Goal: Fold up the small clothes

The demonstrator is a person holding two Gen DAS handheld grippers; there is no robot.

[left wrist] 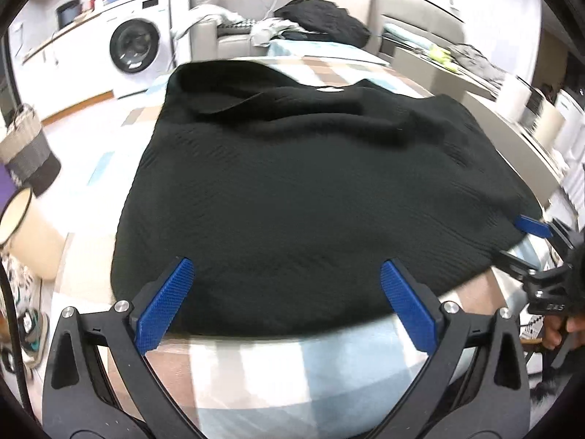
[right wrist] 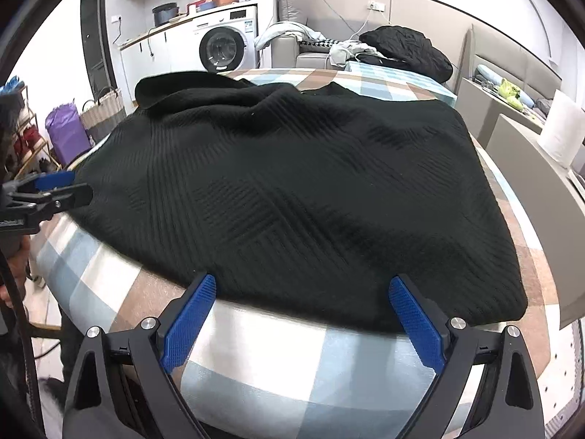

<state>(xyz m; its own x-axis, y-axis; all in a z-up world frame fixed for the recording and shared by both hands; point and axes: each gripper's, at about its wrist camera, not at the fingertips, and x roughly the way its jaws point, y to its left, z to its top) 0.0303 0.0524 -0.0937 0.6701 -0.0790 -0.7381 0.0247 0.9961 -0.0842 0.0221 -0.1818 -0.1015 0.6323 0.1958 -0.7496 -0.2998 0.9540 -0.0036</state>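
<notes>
On the checked bedspread point(right wrist: 256, 366), a black textured top point(right wrist: 292, 190) lies spread flat — no fold begun.
Left gripper point(left wrist: 289, 307) and right gripper point(right wrist: 303, 322) hover wide open at its near hem, holding nothing; next, I judge, pinch the hem corners — a far sleeve lies rumpled, the clothes pile point(right wrist: 406, 51) well clear.

A table covered with a checked cloth of pale blue, white and brown squares point(right wrist: 256, 358) carries the things. A black knitted garment with a ribbed zigzag texture point(right wrist: 292, 197) lies spread directly on it, covering most of the top and reaching close to the near edge. At the far end a crumpled black quilted garment point(right wrist: 406, 51) lies heaped.
</notes>
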